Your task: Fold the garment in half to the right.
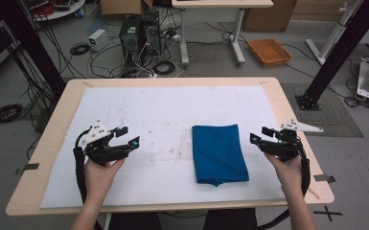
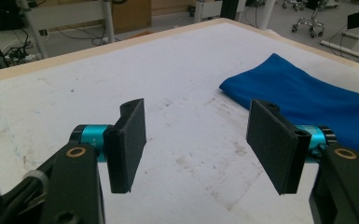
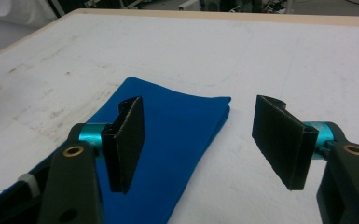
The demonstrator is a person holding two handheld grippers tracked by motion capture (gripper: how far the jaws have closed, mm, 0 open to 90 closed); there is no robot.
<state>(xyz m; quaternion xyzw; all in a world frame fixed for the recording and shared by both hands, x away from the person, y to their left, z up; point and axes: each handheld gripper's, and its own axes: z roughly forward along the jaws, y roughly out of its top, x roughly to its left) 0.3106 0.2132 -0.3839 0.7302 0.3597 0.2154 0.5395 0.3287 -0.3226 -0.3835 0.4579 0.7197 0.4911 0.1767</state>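
Your folded blue cloth rectangle (image 1: 219, 153) lies on the white-covered counter (image 1: 124, 105), long axis running twelve to six; it sits at nine o'clock of your right tongs (image 1: 261, 135), the nearer pair, and both those and your left tongs (image 1: 127, 135) stand wide, holding nothing

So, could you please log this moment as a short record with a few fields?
work surface: white mat on a wooden table
item: blue cloth, folded, lying flat right of centre
left gripper: open, nothing between the jaws, left of the cloth
right gripper: open, nothing between the jaws, just right of the cloth
contact: neither gripper touches the cloth
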